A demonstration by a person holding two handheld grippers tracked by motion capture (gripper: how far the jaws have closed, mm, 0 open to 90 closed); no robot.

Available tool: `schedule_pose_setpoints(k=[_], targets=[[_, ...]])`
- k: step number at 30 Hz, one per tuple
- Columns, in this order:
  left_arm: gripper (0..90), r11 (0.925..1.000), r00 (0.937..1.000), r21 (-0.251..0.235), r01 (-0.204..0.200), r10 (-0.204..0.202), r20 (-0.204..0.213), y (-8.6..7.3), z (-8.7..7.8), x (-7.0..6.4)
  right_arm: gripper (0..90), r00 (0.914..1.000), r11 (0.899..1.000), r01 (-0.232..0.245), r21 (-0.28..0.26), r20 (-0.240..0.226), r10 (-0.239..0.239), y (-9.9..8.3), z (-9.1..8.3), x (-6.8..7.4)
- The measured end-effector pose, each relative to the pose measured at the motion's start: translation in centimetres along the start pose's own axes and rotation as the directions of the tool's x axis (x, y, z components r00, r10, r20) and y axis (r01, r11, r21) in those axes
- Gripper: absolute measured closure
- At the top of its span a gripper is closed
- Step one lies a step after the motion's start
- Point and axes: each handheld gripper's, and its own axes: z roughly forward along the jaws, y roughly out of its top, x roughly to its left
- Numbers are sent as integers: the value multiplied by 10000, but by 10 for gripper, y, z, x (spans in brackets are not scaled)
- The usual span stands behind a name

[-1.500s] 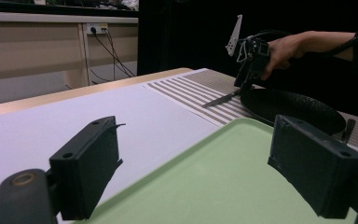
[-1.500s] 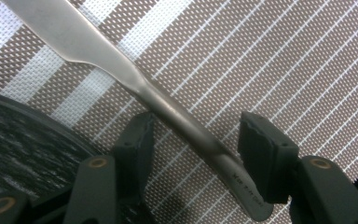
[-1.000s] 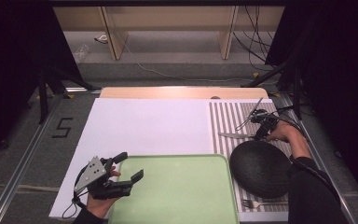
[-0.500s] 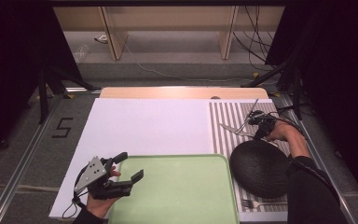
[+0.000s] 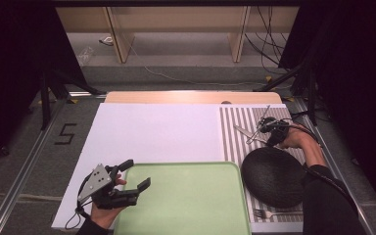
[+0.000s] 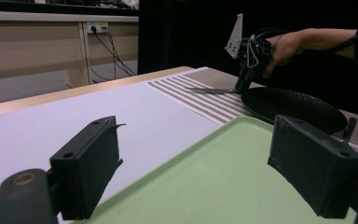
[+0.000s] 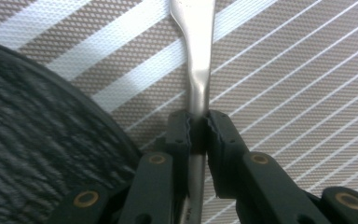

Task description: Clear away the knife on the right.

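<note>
Steel knife (image 7: 196, 56) clenched in right gripper (image 7: 198, 122), handle running toward twelve o'clock, black plate (image 7: 37, 135) at nine; left gripper (image 6: 205, 172) released.

This looks like a lab recording bay rather than a home: black curtains (image 5: 10, 73) wall the sides, and loose cables (image 5: 269, 34) trail over bare concrete floor (image 5: 39, 147). A taped number five (image 5: 64, 133) marks the floor (a station label, apparently), beside the white-topped table (image 5: 152, 132) on metal rails.
</note>
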Motion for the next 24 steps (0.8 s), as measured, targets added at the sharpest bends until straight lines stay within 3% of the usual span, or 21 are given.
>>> schedule_pose_setpoints(k=[2, 3, 6, 8, 11, 17, 19, 21, 24], targets=[[152, 10000, 10000, -7, 17, -17, -5, 0, 0, 0, 801, 9997, 9999, 165, -22, 191, -164, 0, -1, -2], [152, 10000, 10000, -2, 14, -14, -4, 0, 0, 0, 801, 9997, 10000, 15, 12, 260, -16, 0, -3, -1], [152, 10000, 10000, -1, 23, -23, -18, 0, 0, 0, 802, 9962, 9995, 288, -87, 824, -280, 0, -9, -7], [152, 10000, 10000, -6, 13, -13, -12, 0, 0, 0, 802, 9948, 9996, -41, -293, 1018, 70, 1, -15, -8], [152, 10000, 10000, -20, 16, -17, -15, 0, 0, 0, 802, 9942, 9980, -170, -614, 1048, 233, 1, -27, -10], [152, 10000, 10000, -32, 15, -15, -68, 0, 0, 0, 802, 9957, 9831, -686, -1695, 504, 782, 1, -44, -8], [152, 10000, 10000, -22, -8, 8, -74, 0, 0, 0, 802, 9941, 9767, -1029, -1884, 142, 1075, 1, -50, -6], [152, 10000, 10000, -36, -9, 9, -91, 0, -1, 0, 802, 9941, 9731, -1085, -2034, -173, 1072, 1, -55, -3], [153, 10000, 9999, -61, 1, -2, -111, 0, -1, 1, 802, 9868, 9527, -1598, -2583, -689, 1468, 3, -60, 1]])
